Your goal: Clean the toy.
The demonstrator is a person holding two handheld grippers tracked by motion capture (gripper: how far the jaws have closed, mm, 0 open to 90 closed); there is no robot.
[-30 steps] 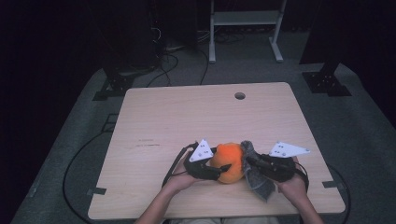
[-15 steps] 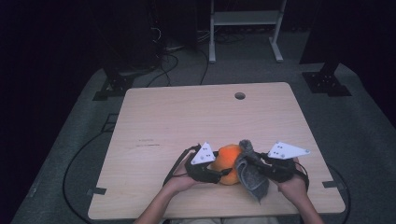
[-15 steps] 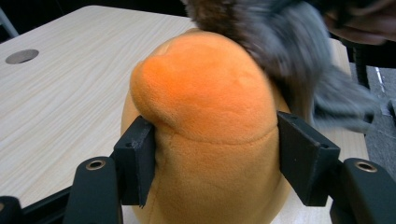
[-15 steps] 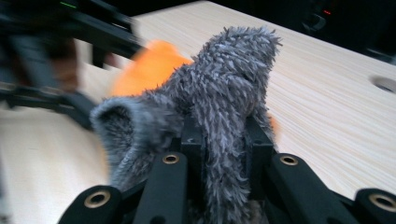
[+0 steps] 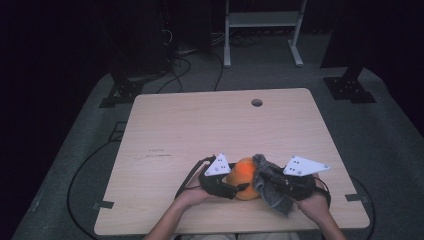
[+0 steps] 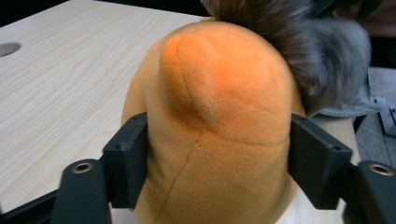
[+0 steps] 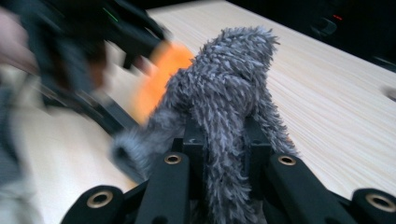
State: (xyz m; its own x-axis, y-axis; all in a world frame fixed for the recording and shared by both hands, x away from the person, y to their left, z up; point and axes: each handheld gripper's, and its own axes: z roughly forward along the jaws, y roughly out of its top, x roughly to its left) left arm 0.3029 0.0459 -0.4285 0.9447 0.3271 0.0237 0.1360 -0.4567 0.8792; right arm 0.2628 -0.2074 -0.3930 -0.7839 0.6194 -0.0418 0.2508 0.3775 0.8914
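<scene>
We read this as a lab or recording studio rather than a home. A plain pale wooden bench [image 5: 200,130] with a cable hole [image 5: 257,102] in its top stands alone in the middle of the high view on grey carpet [image 5: 390,150]. Black cables [image 5: 180,65] trail over the floor at the upper left of the frame, and dark stand bases [image 5: 350,87] sit beyond the bench's far corners. The legs of a white metal frame [image 5: 262,30] stand at the top centre. Everything beyond is dark, and strips of tape [image 5: 102,205] mark the carpet at the lower left.
</scene>
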